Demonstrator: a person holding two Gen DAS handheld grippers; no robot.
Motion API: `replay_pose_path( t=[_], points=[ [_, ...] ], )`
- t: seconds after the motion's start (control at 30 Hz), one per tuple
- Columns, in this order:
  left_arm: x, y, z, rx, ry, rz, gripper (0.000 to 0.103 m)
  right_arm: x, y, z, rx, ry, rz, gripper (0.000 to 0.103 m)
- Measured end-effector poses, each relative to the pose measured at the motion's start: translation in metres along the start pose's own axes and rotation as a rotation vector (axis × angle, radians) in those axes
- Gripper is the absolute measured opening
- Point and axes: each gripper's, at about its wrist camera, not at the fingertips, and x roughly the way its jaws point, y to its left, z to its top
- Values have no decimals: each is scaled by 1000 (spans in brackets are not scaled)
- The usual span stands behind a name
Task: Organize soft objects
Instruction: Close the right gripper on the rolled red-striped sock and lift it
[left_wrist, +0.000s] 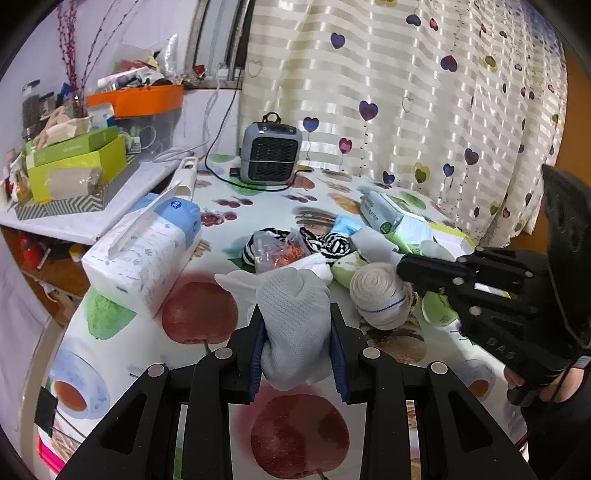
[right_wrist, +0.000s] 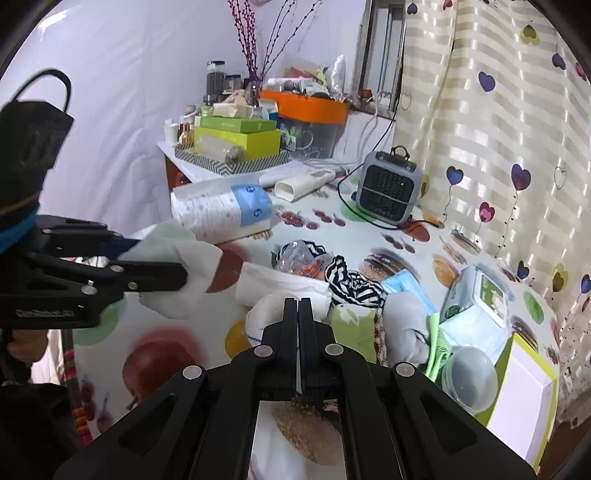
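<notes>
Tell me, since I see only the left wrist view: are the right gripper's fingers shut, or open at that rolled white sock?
Observer: Shut. The right wrist view shows the right gripper with its fingers pressed together and no gap.
Operator: Is any of the sock caught between them?
Observer: I cannot tell. The rolled white sock sits right behind the tips, which hide the contact. No cloth shows along the seam between them.
Operator: And the left grip, seen from the side?
Observer: The left gripper clamps the pale grey cloth, which bulges past the tips and hangs below the fingers.
</notes>
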Motion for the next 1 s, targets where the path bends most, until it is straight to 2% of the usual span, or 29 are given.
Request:
replay_pose_path(
  t=[0.3,0.6,0.67,0.9,1.0],
  points=[
    [-2,-16,8,26,-14,-36,29,-21,-5,6,23,-45,-17,0],
    [1,-31,14,57,-25,-66,29,-33,-14,7,32,-54,-37,0],
    [1,-31,14,56,-23,-68,29,-29,-12,4,32,-37,-23,0],
    [6,-18,8,29,-2,-32,29,14,-4,-25,54,103,74,1],
    [8,-10,5,17,10,-16,29,22,-4,-33,39,123,103,9]
  ],
)
